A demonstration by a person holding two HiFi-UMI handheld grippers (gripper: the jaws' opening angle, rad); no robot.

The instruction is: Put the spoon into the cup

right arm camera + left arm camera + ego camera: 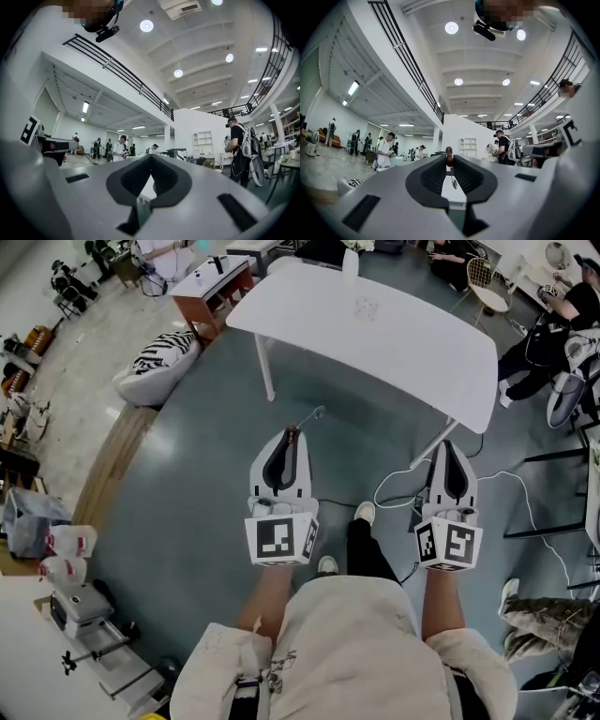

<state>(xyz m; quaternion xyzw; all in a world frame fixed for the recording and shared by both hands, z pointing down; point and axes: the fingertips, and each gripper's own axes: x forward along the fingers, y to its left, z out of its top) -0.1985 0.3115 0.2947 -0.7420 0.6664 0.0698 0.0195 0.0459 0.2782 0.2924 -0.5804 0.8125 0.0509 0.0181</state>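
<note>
- Far left of the head view: a zebra-striped cushion (157, 358) lies on the grey floor, near a small wooden desk (212, 289) at the upper left
- Left of centre: the left gripper (292, 435) is held out about level over the floor, its jaws narrowed onto the dark reddish handle of the spoon (307, 421); the metal bowl end sticks out past the tips, up and to the right in the frame, short of the table edge
- In the left gripper view, the left gripper (449, 159) has the spoon (449, 163) pinched right at the pad tips, with the bowl hanging below them
- Upper centre: a white table (403, 348) stands well ahead of both tools; a small white upright vessel (350, 262) sits at its far edge (too small to tell whether it is the cup)
- Right of centre: the right gripper (454, 446) is level beside the left one, apart from it; a white cable (397, 483) loops on the floor next to it
- In the right gripper view, the right gripper (151, 158) has its jaws together at the tips with nothing between them
</note>
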